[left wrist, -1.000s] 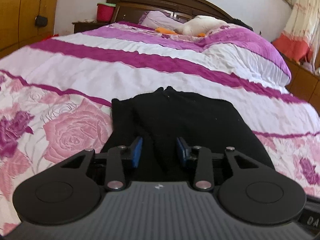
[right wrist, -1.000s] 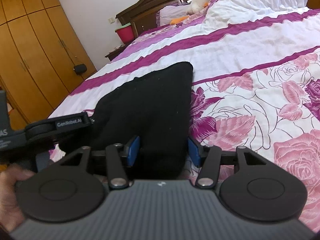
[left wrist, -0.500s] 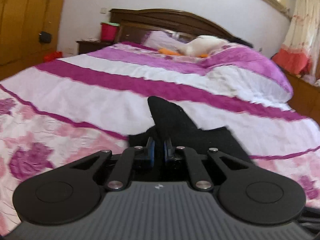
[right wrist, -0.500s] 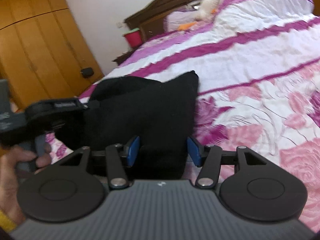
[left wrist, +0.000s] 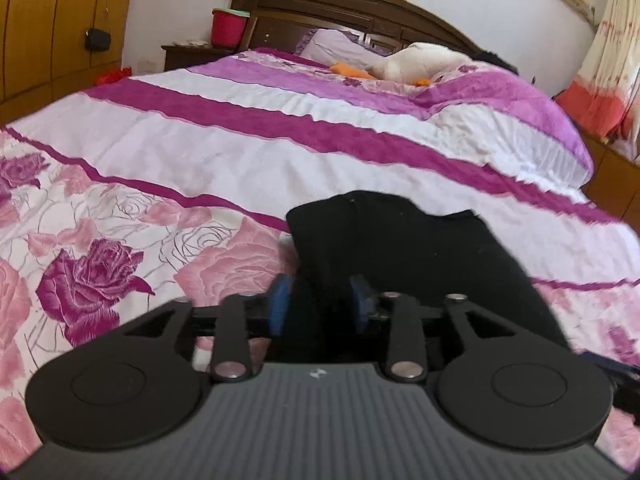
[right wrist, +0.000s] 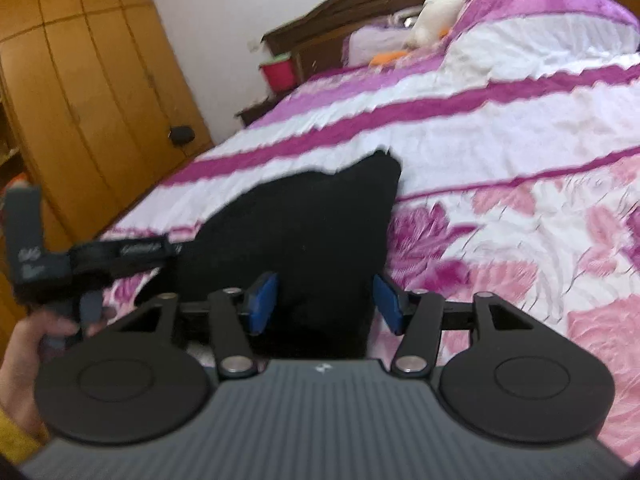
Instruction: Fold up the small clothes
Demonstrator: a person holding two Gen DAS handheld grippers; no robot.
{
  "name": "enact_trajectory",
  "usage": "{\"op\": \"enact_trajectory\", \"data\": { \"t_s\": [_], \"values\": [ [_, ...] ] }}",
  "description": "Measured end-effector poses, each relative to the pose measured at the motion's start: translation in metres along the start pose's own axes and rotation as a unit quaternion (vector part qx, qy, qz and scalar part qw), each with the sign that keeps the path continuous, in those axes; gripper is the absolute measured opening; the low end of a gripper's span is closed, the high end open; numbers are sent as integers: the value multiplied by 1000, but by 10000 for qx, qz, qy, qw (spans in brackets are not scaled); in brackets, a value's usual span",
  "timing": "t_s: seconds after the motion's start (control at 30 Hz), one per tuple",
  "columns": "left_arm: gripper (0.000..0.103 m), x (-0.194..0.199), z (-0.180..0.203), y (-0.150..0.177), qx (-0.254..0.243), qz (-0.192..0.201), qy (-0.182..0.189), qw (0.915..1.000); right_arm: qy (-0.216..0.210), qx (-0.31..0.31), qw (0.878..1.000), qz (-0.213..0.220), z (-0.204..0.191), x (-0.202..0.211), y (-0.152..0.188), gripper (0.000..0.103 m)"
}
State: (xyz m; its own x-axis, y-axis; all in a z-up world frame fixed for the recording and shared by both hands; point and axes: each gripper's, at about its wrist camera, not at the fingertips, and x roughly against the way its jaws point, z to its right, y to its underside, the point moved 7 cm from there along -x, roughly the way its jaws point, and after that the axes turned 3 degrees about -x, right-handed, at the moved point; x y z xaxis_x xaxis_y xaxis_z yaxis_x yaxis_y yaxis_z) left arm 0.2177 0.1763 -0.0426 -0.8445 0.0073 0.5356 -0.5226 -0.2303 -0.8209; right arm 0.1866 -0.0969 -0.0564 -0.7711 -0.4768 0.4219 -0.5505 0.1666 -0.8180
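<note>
Your black cloth [left wrist: 404, 256] lies folded on the bed [left wrist: 248, 148], down at the near end where the cover has big pink and purple roses. The far edge of the cloth reaches up toward the thin purple stripe.

Your left tongs [left wrist: 320, 306] point down at the near part of the cloth. Their blue pads [left wrist: 279, 304] stand apart, and they have just been opening. The cloth sits between them, but the pads do not press on it.

Your right tongs [right wrist: 322, 304] are over the near edge of the same cloth. Their blue pads [right wrist: 263, 300] stand wide apart too, and they have just been opening a bit more. The cloth is between them, with a gap beside each pad.

From the right camera you can see your left hand [right wrist: 24, 360] at the left side, wrapped around the handle of the other tool, which sits just beside the cloth.

Far off, a white soft toy [left wrist: 416, 66] lies by the pillow [left wrist: 336, 44]. A red bucket [left wrist: 228, 28] stands on the small stand next to the wooden headboard [left wrist: 360, 8]
</note>
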Motion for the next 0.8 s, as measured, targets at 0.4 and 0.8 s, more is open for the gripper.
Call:
{"op": "enact_trajectory", "data": {
  "t_s": [0.4,0.8],
  "values": [
    [78,-16,6,19,233,-730,304,9966,-6,-680,9961,-570,21,-46,-4,70],
    [85,-45,6,27,222,-634,467,9967,-792,-776,9895,-931,15,-97,14,86]
  ]
}}
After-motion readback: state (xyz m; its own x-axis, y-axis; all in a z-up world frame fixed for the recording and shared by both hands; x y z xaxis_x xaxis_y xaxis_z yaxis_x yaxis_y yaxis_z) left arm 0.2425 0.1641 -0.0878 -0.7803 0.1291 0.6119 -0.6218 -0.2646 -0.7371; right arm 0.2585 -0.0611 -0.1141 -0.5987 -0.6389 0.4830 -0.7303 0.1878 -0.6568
